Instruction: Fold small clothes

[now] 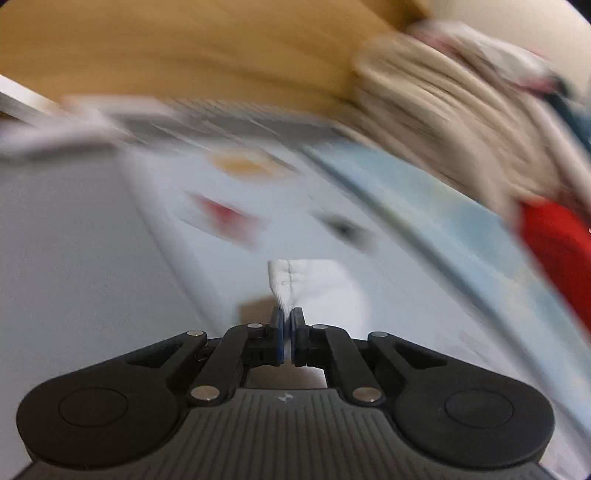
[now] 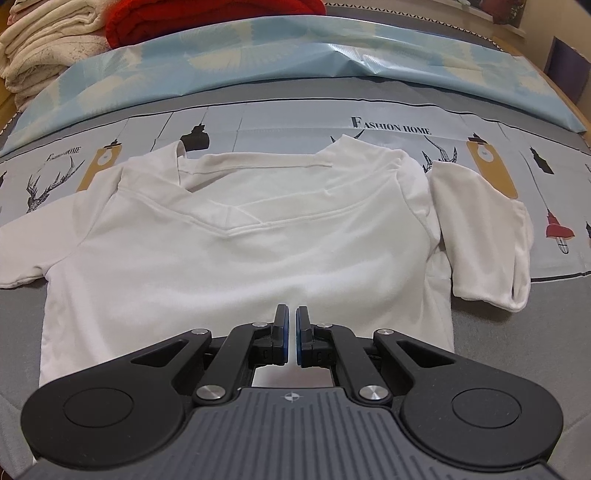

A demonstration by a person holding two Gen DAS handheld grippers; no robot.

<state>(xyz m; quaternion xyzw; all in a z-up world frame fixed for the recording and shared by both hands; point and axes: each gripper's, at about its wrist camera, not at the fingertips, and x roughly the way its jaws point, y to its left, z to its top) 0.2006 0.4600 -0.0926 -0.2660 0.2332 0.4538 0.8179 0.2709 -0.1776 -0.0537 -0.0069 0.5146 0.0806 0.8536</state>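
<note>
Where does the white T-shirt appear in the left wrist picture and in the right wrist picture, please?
Left wrist view: only a hemmed bit of the white T-shirt shows, just above the middle bottom, pinched in the left gripper.
Right wrist view: the shirt lies spread across the middle of the picture.
Shared landmark: the red garment, at the right edge in the left view and at the top in the right view.

Setting: a home, probably a bedroom or laundry corner. The work surface is a grey padded top [image 2: 22, 306] covered by a printed cloth [image 2: 295, 122] reading "FASHION HOME", with deer and lamp motifs. Behind the cloth lies a pale blue patterned sheet [image 2: 258, 48]. Beyond the sheet's left end sit stacked cream towels [image 2: 44, 40] and a red knit [image 2: 207, 14].
</note>
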